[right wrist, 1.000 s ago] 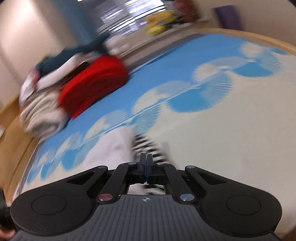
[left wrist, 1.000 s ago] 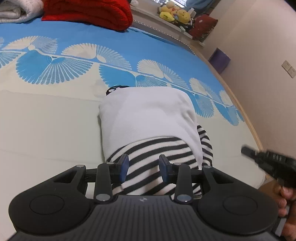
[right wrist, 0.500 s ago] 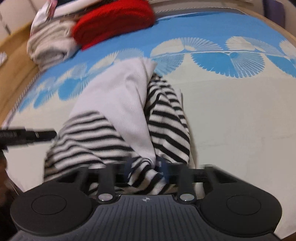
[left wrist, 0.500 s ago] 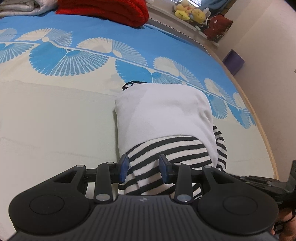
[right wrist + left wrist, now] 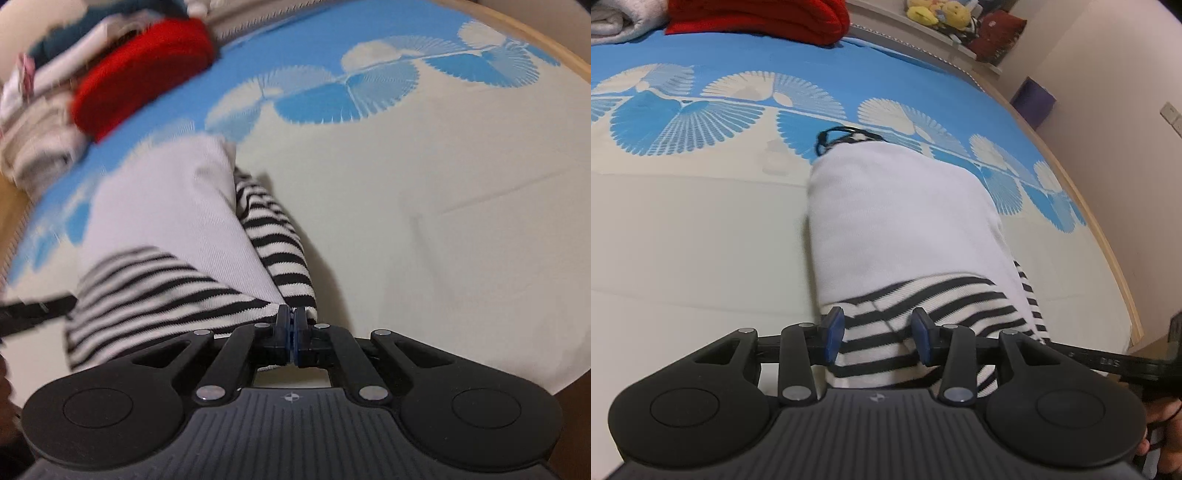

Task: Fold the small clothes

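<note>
A small garment (image 5: 897,221) with a white body and black-and-white striped parts lies on the blue and cream bedsheet (image 5: 683,240). My left gripper (image 5: 878,332) hovers over its near striped end. The jaws are opening, and striped cloth lies between the blue pads (image 5: 833,332) without being pressed. In the right wrist view the same garment (image 5: 166,229) stretches away from me. My right gripper (image 5: 294,332) is shut, pinching the striped hem at its near corner. Its black finger (image 5: 1108,360) reaches in from the right of the left wrist view.
A red blanket (image 5: 757,14) and folded pale cloth (image 5: 613,18) lie at the far end of the bed, with a clothes pile (image 5: 37,122) beside them. The wooden bed edge (image 5: 1108,251) curves along the right. Plush toys (image 5: 938,14) and a purple box (image 5: 1032,101) stand beyond it.
The right gripper swung down from looking across the bed to the garment's striped hem and now sits shut on it. The left gripper's jaws stand slightly wider over the striped end.
</note>
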`<state>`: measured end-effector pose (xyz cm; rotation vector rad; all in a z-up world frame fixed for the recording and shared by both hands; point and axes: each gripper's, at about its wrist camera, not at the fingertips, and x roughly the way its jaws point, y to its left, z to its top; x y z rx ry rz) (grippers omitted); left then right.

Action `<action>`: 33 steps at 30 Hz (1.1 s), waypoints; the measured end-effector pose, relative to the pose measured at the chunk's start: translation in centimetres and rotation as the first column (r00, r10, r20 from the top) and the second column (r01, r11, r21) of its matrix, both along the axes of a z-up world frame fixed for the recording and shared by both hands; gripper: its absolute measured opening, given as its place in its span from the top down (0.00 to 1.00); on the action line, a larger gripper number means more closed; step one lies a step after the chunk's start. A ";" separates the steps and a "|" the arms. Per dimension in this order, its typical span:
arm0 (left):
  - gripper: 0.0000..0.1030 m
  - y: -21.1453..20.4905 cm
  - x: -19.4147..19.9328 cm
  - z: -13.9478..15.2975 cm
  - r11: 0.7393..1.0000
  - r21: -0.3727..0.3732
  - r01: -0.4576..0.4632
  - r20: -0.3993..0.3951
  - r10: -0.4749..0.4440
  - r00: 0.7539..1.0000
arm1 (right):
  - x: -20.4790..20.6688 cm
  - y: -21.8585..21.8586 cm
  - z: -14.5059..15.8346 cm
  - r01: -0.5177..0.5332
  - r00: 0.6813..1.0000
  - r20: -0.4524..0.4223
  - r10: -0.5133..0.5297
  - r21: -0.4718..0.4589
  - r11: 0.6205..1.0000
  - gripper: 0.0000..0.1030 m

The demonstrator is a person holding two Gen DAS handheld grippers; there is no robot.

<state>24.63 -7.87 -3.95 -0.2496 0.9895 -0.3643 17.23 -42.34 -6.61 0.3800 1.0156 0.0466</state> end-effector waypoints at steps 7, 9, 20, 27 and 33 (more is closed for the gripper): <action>0.43 -1.9 2.2 -4.7 0.972 0.223 0.076 -0.083 -0.059 0.995 | 2.6 2.2 -2.6 -0.039 0.990 -0.140 0.028 -0.075 0.996 1.00; 0.40 -1.5 2.4 -4.9 0.976 0.204 0.070 -0.099 -0.050 0.994 | 3.1 3.0 -3.1 -0.049 0.986 -0.160 0.036 -0.080 0.996 1.00; 0.40 0.8 2.5 -1.0 0.995 0.094 -0.039 -0.045 0.043 0.998 | 2.3 3.8 2.7 0.107 0.979 0.185 -0.089 -0.091 0.990 0.51; 0.40 3.2 3.9 -0.3 0.985 0.065 -0.162 -0.039 0.165 0.986 | 6.3 6.2 2.4 0.130 0.957 0.266 -0.116 -0.032 0.991 0.37; 0.40 4.0 5.2 -0.5 0.979 -0.015 -0.204 -0.086 0.202 0.976 | 11.3 7.1 0.5 0.174 0.957 0.230 -0.176 0.027 0.984 0.37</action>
